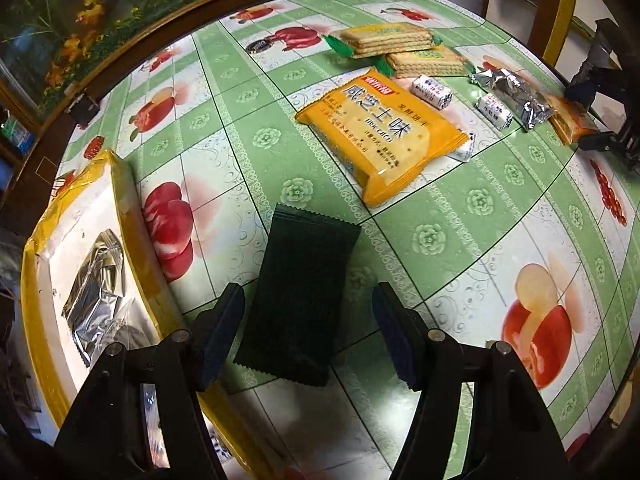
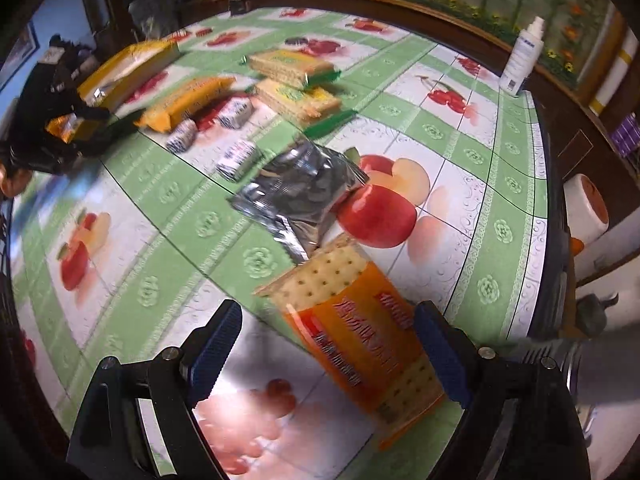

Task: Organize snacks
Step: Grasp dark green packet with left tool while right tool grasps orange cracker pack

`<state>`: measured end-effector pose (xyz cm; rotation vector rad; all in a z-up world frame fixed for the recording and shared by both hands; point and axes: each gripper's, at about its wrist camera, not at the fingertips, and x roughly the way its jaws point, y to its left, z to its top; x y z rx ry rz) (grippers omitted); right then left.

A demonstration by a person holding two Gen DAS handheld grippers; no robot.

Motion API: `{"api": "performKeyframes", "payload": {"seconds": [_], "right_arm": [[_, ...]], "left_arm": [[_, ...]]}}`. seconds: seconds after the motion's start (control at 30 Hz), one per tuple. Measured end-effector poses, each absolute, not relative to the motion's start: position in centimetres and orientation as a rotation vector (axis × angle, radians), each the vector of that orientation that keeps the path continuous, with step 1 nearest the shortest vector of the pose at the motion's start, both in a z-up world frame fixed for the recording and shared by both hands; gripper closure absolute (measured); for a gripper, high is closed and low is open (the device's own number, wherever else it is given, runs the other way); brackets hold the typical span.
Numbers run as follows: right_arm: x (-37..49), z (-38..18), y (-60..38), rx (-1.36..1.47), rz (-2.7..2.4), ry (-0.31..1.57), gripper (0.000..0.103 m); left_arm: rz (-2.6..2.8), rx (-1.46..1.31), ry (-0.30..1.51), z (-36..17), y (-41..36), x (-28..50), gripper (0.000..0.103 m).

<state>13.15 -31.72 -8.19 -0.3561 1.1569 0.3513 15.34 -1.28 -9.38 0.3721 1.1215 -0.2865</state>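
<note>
The dark green packet (image 1: 298,300) lies flat on the table (image 1: 460,216), directly between your left gripper (image 1: 308,332) fingers, its long axis running nearly straight ahead along them, tipped slightly to the right at the far end. Both pads stand clear of its long edges, the left one close, the right one with more cloth showing in between; the jaws are wide apart and hold nothing. You would close across the packet's short width, so the grip line already suits it.

Just to the left sits the yellow-rimmed box (image 1: 120,216), with a silver wrapper (image 1: 96,292) lying inside, which looks like the likely destination.

At your right gripper (image 2: 328,356), the orange cracker pack (image 2: 360,336) lies between spread fingers, its long axis slanting from far-left to near-right. Its near end lies close against the right pad (image 2: 440,356); whether they touch I cannot tell. Nothing is gripped. That pack sits skewed to the fingers, so I judge you need a twist of the wrist first. Beyond it lies a silver foil packet (image 2: 304,196).
</note>
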Motion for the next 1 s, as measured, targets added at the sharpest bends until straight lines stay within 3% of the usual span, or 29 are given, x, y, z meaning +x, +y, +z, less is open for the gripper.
{"api": "performKeyframes", "payload": {"seconds": [0.2,0.27,0.33,0.47,1.0], "right_arm": [[14.7,-10.0,-32.4,-0.316,0.381,1.238,0.013],[14.3,-10.0,-32.2,-0.314,0.369,1.227,0.015],[13.8,-9.8,-32.1,-0.294,0.352,1.209,0.02],[12.0,-9.2,-31.4,-0.253,0.315,1.174,0.046],[6.8,-8.9,-24.5,-0.092,0.192,1.111,0.047]], "left_arm": [[-0.302,0.271,1.163,-9.8,-0.3,16.8,0.034],[-0.305,0.247,1.159,-9.8,-0.3,16.6,0.04],[-0.325,0.226,1.149,-9.7,-0.5,16.0,0.06],[-0.303,0.248,1.123,-9.6,-1.1,14.5,0.06],[-0.178,0.209,1.029,-7.5,-2.7,8.6,0.061]]}}
